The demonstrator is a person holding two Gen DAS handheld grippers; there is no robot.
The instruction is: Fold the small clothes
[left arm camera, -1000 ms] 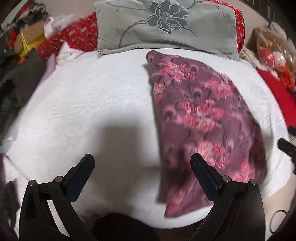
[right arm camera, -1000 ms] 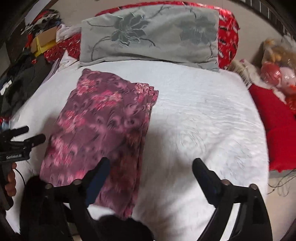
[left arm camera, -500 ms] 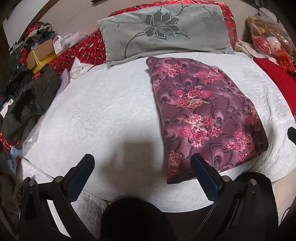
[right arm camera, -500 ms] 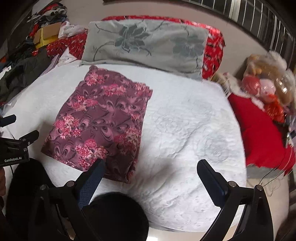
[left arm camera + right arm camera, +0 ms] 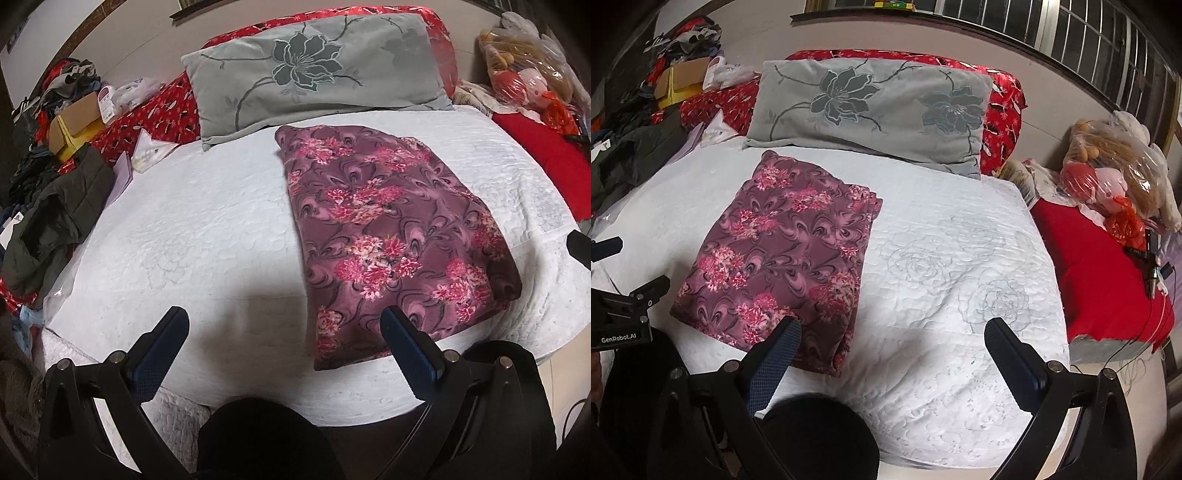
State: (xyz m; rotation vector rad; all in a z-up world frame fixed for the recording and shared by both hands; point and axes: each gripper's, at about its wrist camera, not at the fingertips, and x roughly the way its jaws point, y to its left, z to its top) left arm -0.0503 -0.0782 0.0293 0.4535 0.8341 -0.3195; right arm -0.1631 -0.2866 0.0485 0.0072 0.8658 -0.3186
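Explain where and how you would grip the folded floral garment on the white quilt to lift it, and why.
Probably best at the near short edge of the folded floral garment, one open gripper at each near corner, coming low from the bed's front. It lies flat in layers on the white quilt; its stacked loose edges show along the right side, so pinch every layer there together.

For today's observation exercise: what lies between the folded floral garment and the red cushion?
Only bare white quilted bedspread, seen in the right wrist view, between garment and cushion.

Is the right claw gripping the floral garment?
No: the right claw is open and empty above the white bedspread; the floral garment lies folded flat.
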